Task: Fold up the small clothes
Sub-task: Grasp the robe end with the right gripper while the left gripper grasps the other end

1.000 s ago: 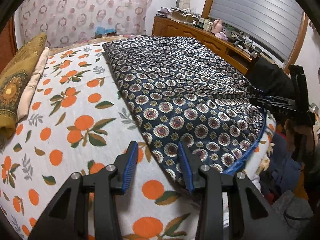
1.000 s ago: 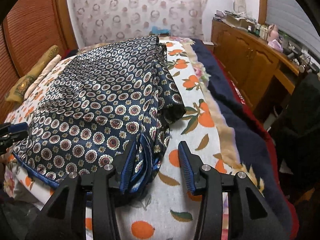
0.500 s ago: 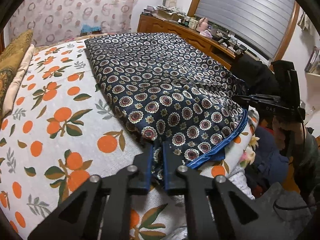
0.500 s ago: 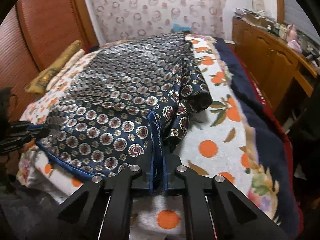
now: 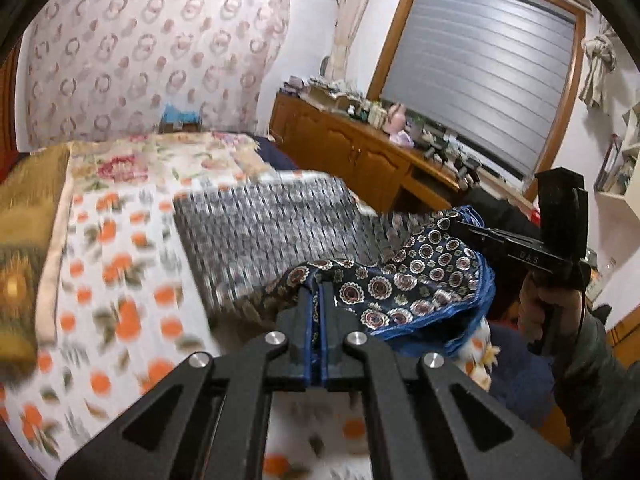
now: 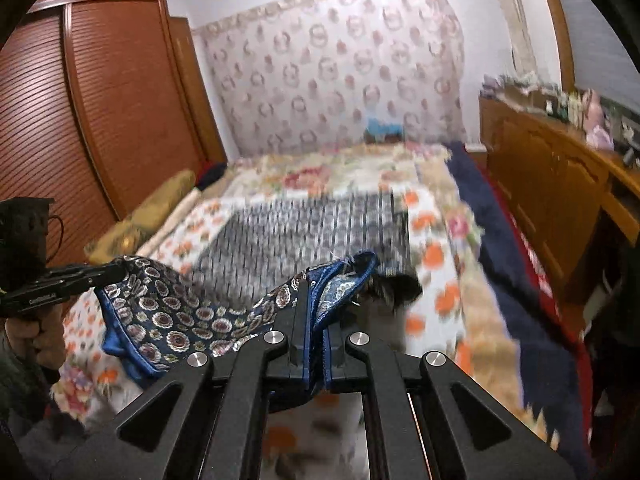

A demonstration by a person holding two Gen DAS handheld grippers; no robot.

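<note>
Patterned cloth (image 5: pixel 416 276), navy with round medallions and a bright blue hem, is caught at two corners and hangs lifted over the near end of the bed (image 5: pixel 120 264). Its far part lies on the orange-print sheet, blurred in both views.

The left gripper (image 5: pixel 319 292) has its jaws pressed together with one corner of the cloth pinched between the blue pads; the fabric bunches up just past the fingertips. From the right wrist view the same gripper (image 6: pixel 120 268) shows at the left edge, a hand (image 6: pixel 36 332) wrapped around its handle, its tip buried in the cloth's corner.

The right gripper (image 6: pixel 316 300) is likewise clamped tight, with folded layers of the hem squeezed between its pads and a flap standing up above them. In the left wrist view it (image 5: pixel 464 224) reaches in from the right, held by a hand (image 5: pixel 548 312) in a dark sleeve, its tip touching the opposite corner.

Between the two grips the cloth sags in a shallow curve, its blue edge drooping toward the foot of the bed.

A brown cushion (image 5: pixel 24 248) lies along the bed's left side, and a wooden cabinet (image 5: pixel 360 152) stands along the right wall.
</note>
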